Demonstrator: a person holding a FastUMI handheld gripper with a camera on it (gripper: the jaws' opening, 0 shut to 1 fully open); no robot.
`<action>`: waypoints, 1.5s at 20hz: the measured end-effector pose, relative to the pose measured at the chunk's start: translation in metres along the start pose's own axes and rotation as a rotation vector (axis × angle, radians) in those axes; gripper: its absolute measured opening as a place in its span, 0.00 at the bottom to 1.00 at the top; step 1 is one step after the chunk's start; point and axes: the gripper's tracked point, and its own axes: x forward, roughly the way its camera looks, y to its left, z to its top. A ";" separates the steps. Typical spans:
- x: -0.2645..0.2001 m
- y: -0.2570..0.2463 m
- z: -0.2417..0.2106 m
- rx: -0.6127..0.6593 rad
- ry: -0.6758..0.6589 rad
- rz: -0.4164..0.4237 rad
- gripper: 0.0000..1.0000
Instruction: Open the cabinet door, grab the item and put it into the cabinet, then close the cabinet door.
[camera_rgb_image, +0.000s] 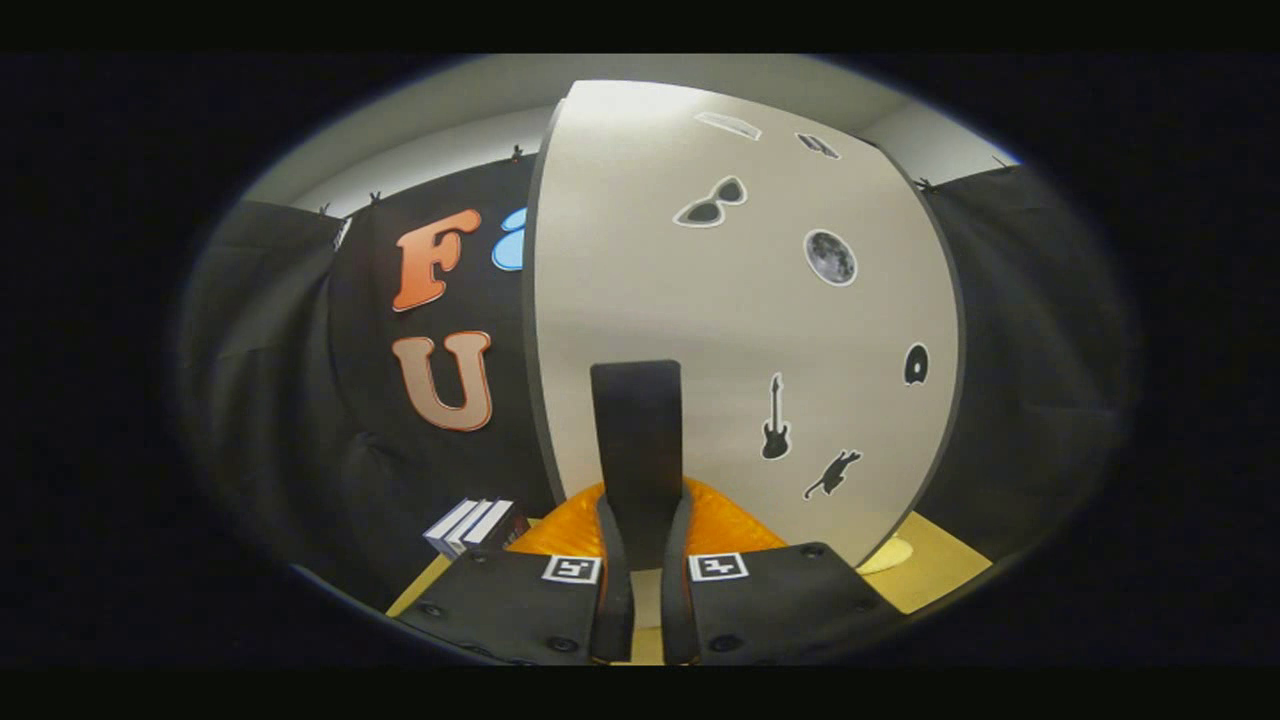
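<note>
Blocking the cabinet door (740, 330), an orange item (722, 525) sits half-hidden behind the nearly clenched claw (647, 545).

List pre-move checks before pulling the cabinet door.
1. Grasp: hand-held gripper has both fingers closed on the black handle. Ok.
2. Handle centred between the fingers: ok.
3. Cabinet door latched or already ajar: cannot tell.
4. Swing path: an orange item sits at the door's foot, just beyond the fingers, and may block the door. Not ok.
5. Striped box on the table, left of the door and apart from it. Ok.
</note>
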 end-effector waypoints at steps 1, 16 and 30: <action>-0.015 -0.007 -0.001 -0.001 -0.001 0.002 0.18; -0.121 -0.082 -0.008 0.029 -0.016 -0.088 0.18; -0.234 -0.239 -0.027 0.033 -0.041 -0.477 0.11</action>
